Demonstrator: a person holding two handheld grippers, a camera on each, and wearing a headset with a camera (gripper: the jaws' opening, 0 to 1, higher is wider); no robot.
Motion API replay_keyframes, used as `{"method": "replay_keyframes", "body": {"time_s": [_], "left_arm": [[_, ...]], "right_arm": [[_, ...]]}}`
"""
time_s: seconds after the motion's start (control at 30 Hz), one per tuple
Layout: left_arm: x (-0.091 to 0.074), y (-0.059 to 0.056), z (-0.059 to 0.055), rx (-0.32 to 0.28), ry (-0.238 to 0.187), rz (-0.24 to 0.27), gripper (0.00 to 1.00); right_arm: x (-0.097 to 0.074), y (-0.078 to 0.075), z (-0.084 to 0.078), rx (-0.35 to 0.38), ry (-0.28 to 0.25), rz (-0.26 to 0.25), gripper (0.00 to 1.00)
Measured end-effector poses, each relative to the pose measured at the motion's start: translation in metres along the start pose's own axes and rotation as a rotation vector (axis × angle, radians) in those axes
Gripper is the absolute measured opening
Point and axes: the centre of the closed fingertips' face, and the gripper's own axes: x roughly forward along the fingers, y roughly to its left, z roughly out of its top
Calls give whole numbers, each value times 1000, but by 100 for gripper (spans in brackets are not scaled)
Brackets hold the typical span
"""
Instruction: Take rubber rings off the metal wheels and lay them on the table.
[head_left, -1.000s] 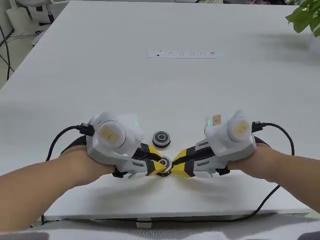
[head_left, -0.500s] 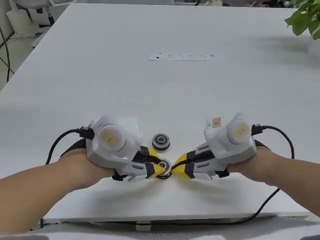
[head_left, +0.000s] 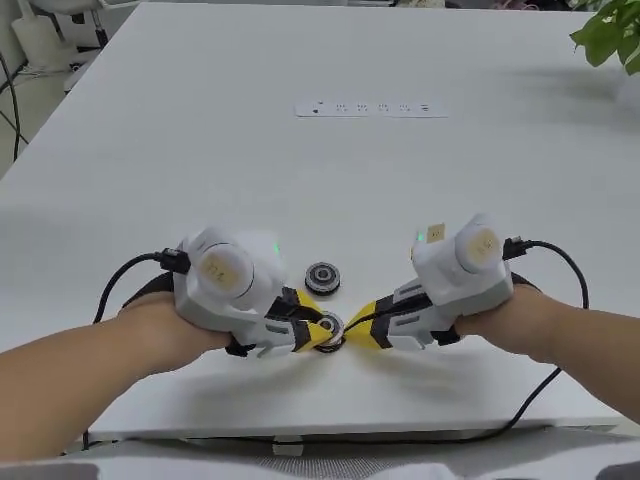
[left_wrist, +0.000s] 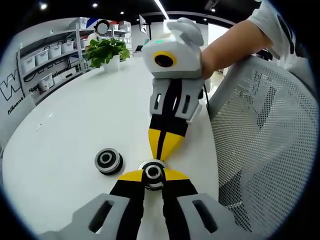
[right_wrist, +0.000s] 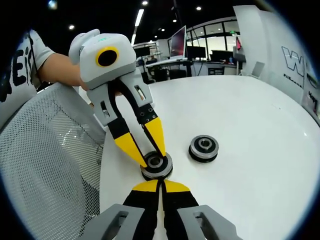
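A small metal wheel (head_left: 331, 326) with a black rubber ring lies near the table's front edge, between both grippers. My left gripper (head_left: 318, 331) is shut on the wheel (left_wrist: 152, 173), one yellow finger on each side. My right gripper (head_left: 352, 329) comes in from the right. Its tips (right_wrist: 160, 186) are pressed together at the wheel's (right_wrist: 156, 163) near rim, on the rubber ring. A second ringed wheel (head_left: 322, 277) lies flat on the table just beyond, and also appears in the gripper views (left_wrist: 108, 161) (right_wrist: 203, 148).
A white power strip (head_left: 370, 108) lies at mid-table and a green plant (head_left: 610, 35) stands at the far right corner. Black cables (head_left: 560, 262) trail from both grippers. A mesh chair back (left_wrist: 260, 145) stands by the table's front edge (head_left: 330, 432).
Both grippers have stayed at the wheel. The right gripper's body has shifted slightly right and up; the left has barely moved.
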Motion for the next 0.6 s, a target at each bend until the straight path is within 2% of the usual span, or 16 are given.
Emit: {"method": "replay_keyframes", "body": {"time_s": [0.6], "left_arm": [[2,-2,1,3,5,2,8]], "right_arm": [[-5,0,-1,59,-10,22,0]]}}
